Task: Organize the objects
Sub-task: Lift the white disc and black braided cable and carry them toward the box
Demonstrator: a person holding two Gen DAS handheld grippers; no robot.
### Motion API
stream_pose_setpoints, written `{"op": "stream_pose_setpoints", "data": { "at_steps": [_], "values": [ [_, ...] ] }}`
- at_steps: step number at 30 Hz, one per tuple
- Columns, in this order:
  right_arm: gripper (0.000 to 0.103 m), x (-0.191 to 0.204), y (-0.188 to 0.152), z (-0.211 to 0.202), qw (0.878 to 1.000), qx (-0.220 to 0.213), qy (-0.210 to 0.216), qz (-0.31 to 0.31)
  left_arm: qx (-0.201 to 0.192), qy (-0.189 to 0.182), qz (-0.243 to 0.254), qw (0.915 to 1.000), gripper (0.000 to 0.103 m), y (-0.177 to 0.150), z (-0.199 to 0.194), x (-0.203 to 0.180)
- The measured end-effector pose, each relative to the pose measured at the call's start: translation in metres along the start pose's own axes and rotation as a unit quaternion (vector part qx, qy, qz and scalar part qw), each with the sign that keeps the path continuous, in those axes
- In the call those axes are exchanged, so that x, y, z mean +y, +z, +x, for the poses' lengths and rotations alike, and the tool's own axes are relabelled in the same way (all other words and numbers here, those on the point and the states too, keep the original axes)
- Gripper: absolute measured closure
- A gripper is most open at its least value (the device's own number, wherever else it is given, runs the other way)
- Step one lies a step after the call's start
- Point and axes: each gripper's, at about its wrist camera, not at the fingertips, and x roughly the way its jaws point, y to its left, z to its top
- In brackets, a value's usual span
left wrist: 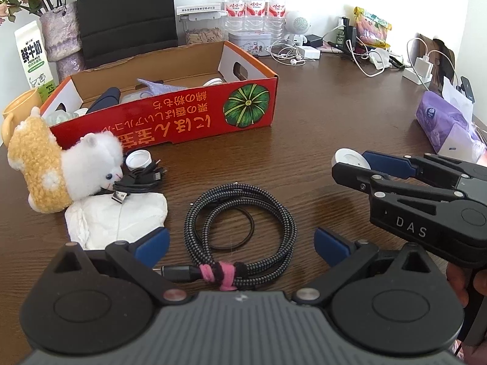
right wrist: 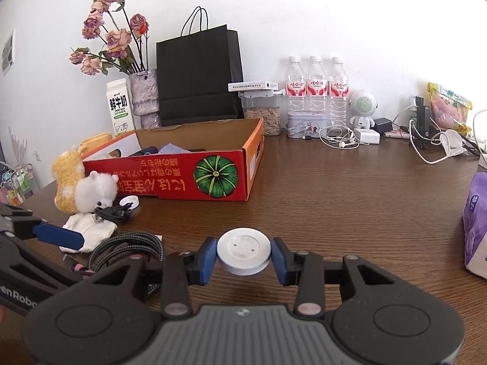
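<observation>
My right gripper (right wrist: 243,257) is shut on a round white disc (right wrist: 243,255), lifted above the brown table; the same disc (left wrist: 350,158) shows at its tips in the left wrist view. My left gripper (left wrist: 240,245) stands open over a coiled braided cable (left wrist: 240,228) tied with a pink strap, nothing between its pads. A red cardboard box (left wrist: 170,115) with a pumpkin print sits at the back left, holding a few items. Before it lie a plush alpaca (left wrist: 61,164), a white cap (left wrist: 138,158), a black USB cable (left wrist: 137,182) and a white cloth (left wrist: 118,219).
Along the back wall stand a black paper bag (right wrist: 197,76), a vase of dried flowers (right wrist: 144,97), a milk carton (right wrist: 120,108), three water bottles (right wrist: 315,88), a small speaker (right wrist: 363,103) and tangled chargers. A purple tissue pack (left wrist: 444,124) lies at the right.
</observation>
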Motion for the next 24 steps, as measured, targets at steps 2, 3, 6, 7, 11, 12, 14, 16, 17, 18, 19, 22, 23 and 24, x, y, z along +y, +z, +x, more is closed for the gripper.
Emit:
{"op": "stream_pose_setpoints", "data": {
  "at_steps": [2, 3, 6, 7, 11, 12, 14, 16, 17, 18, 19, 22, 23, 24],
  "values": [
    [0.065, 0.0, 0.0, 0.0, 1.0, 0.0, 0.0, 0.0, 0.003, 0.001, 0.0, 1.0, 0.0, 0.0, 0.002, 0.0],
    [0.065, 0.0, 0.0, 0.0, 1.0, 0.0, 0.0, 0.0, 0.004, 0.001, 0.0, 1.0, 0.0, 0.0, 0.003, 0.0],
    [0.065, 0.0, 0.0, 0.0, 1.0, 0.001, 0.0, 0.0, 0.007, 0.003, 0.0, 1.0, 0.0, 0.0, 0.006, 0.0],
    [0.065, 0.0, 0.0, 0.0, 1.0, 0.0, -0.001, 0.0, 0.008, 0.003, 0.0, 1.0, 0.0, 0.0, 0.007, 0.0],
    [0.065, 0.0, 0.0, 0.0, 1.0, 0.0, 0.0, 0.0, 0.012, 0.004, -0.002, 0.9999, 0.0, -0.002, 0.011, 0.0],
    [0.065, 0.0, 0.0, 0.0, 1.0, 0.0, 0.0, 0.0, 0.013, 0.004, -0.003, 0.9999, 0.0, -0.002, 0.012, 0.0],
    [0.065, 0.0, 0.0, 0.0, 1.0, 0.0, 0.0, 0.0, 0.014, 0.004, -0.004, 0.9999, 0.0, -0.002, 0.013, 0.0],
    [0.065, 0.001, 0.0, 0.0, 1.0, 0.0, 0.0, 0.0, 0.015, 0.005, -0.004, 0.9999, 0.0, -0.003, 0.014, 0.0],
    [0.065, 0.001, 0.0, 0.0, 1.0, 0.0, 0.0, 0.0, 0.015, 0.005, -0.003, 0.9999, 0.0, -0.003, 0.015, 0.0],
    [0.065, 0.001, 0.0, 0.0, 1.0, 0.0, -0.001, 0.0, 0.015, 0.005, -0.004, 0.9999, 0.0, -0.003, 0.015, 0.0],
    [0.065, 0.001, 0.0, 0.0, 1.0, 0.0, 0.0, 0.0, 0.016, 0.005, -0.004, 0.9999, 0.0, -0.003, 0.015, 0.0],
    [0.065, 0.001, 0.0, 0.0, 1.0, 0.0, 0.0, 0.0, 0.017, 0.003, -0.006, 0.9998, 0.0, -0.004, 0.017, 0.0],
    [0.065, 0.001, 0.0, 0.0, 1.0, 0.0, 0.0, 0.0, 0.017, 0.003, -0.006, 0.9998, 0.0, -0.004, 0.017, 0.0],
    [0.065, 0.001, 0.0, 0.0, 1.0, 0.001, -0.001, 0.0, 0.016, 0.002, -0.007, 0.9998, 0.0, -0.004, 0.017, 0.001]
  ]
}}
